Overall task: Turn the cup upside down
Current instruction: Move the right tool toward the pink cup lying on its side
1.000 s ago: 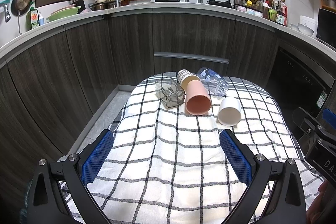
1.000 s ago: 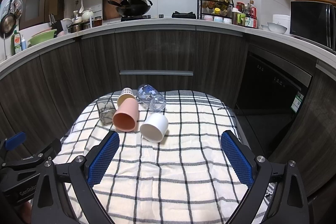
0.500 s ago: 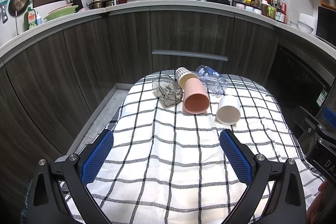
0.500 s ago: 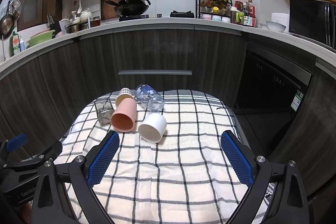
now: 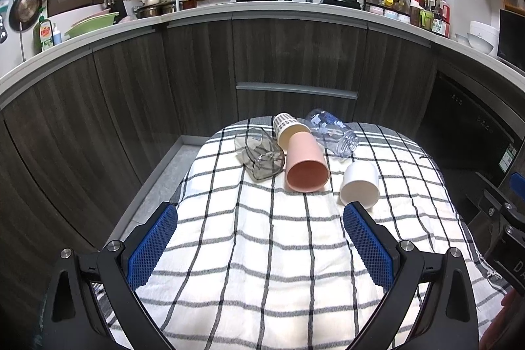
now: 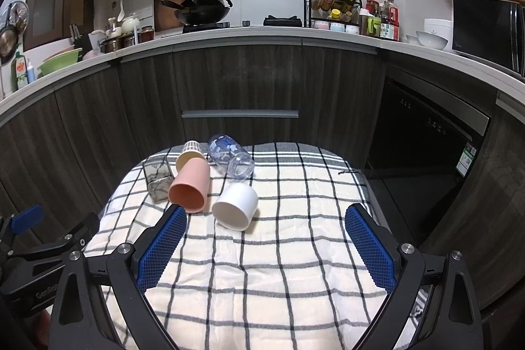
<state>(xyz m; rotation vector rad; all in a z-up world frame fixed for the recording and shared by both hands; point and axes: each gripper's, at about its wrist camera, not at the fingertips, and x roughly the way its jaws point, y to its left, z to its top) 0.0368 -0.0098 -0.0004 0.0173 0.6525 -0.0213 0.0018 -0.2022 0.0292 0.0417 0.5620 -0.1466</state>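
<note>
Left wrist view: a pink cup (image 5: pixel 305 165) is seen lying on its side on the checked cloth (image 5: pixel 262 251), mouth facing the camera, beside a white cup (image 5: pixel 359 184). Both the left gripper (image 5: pixel 259 246) and right gripper (image 6: pixel 265 246) are held spread wide, grasping nothing.

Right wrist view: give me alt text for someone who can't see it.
Five cups lie tipped on a checked cloth: white cup nearest, pink cup, cream cup, grey square glass and clear blue-patterned glass. The right gripper is open and empty in front of them; the left gripper shows at lower left.
</note>
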